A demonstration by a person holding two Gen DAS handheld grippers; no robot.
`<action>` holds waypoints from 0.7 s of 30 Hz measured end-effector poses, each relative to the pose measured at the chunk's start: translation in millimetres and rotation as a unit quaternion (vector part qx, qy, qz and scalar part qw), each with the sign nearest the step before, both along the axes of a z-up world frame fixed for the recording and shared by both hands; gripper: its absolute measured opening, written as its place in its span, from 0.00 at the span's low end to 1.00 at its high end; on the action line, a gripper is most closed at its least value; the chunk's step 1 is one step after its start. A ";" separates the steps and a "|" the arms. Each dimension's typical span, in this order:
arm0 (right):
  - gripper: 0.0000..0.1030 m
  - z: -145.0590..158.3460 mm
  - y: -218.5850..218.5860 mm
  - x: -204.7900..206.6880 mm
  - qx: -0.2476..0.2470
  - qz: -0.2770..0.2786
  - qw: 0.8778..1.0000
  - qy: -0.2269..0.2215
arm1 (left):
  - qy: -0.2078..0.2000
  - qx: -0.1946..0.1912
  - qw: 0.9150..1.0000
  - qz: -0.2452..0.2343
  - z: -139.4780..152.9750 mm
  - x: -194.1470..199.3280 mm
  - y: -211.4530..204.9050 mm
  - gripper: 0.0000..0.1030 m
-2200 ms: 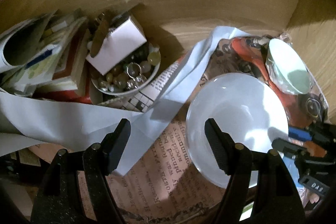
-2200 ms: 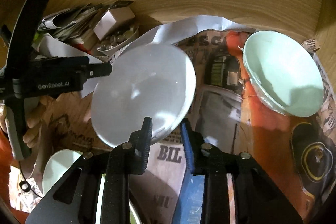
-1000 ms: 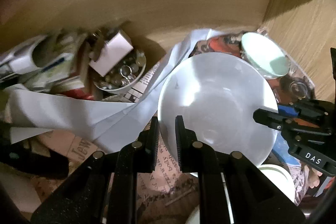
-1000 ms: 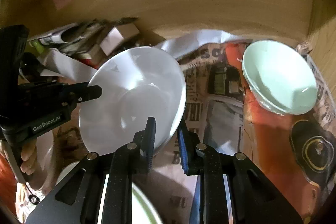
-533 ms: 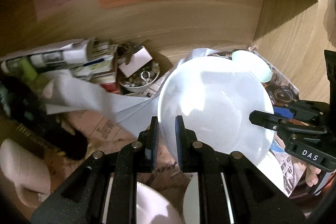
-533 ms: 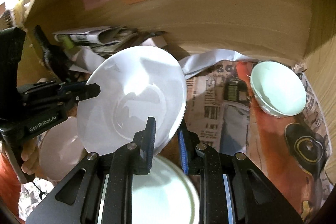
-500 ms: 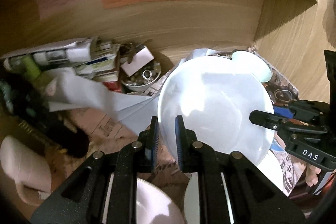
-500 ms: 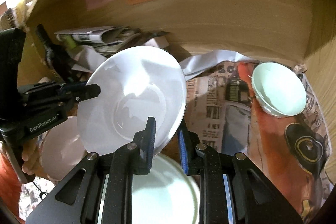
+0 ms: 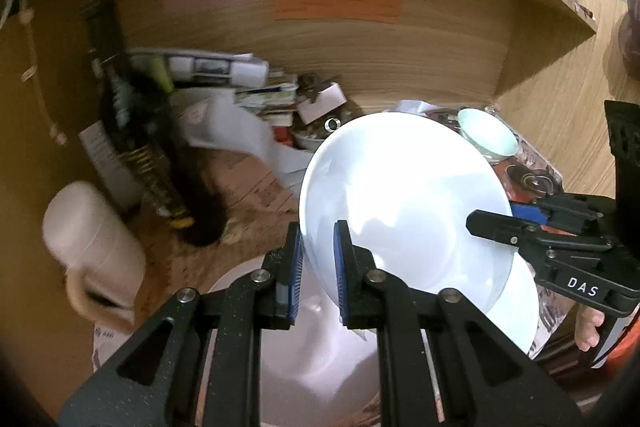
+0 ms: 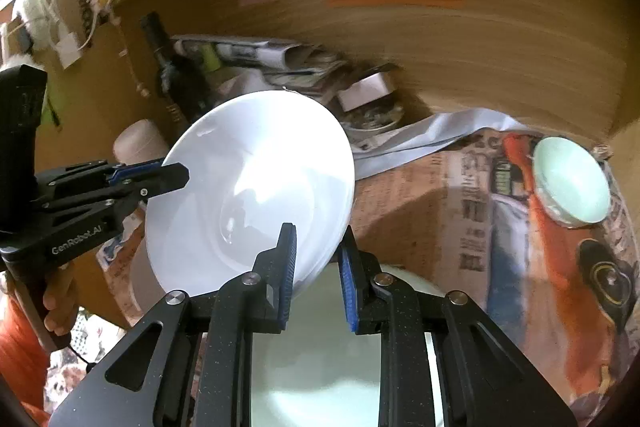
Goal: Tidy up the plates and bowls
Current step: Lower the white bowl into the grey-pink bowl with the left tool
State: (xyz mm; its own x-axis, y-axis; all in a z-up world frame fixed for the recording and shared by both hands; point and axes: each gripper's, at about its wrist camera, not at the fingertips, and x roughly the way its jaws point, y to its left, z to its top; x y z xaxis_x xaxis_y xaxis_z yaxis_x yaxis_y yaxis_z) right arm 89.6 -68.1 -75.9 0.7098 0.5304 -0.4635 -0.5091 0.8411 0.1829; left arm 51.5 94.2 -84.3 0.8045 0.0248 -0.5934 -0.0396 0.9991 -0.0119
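Two grippers' jaws clamp one empty white bowl (image 9: 404, 203) by opposite rims.

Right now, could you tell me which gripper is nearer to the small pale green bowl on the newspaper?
The right gripper. It clamps the large white plate's edge on the side facing the pale green bowl; the left gripper clamps the far edge, with the plate between it and the bowl.
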 end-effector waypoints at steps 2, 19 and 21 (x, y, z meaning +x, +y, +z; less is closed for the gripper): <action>0.18 -2.6 9.8 -3.8 -0.003 0.010 1.000 0.001 | -0.001 -0.003 1.000 0.007 -2.1 -8.5 6.2 0.14; 0.18 -34.1 76.0 -11.5 -0.035 0.067 0.996 0.038 | 0.007 -0.029 0.998 0.062 -30.6 -61.1 55.5 0.14; 0.18 -38.5 80.2 -9.2 -0.039 0.068 0.996 0.044 | 0.012 -0.027 0.997 0.065 -35.7 -60.8 57.4 0.14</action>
State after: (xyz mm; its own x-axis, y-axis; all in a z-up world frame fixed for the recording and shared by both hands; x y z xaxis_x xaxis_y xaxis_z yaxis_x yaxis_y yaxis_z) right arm 80.4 12.0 -114.4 0.5894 0.5782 -0.5643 -0.6041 0.7792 0.1674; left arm -9.3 151.6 -120.0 0.7822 0.0967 -0.6155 -0.1706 0.9834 -0.0622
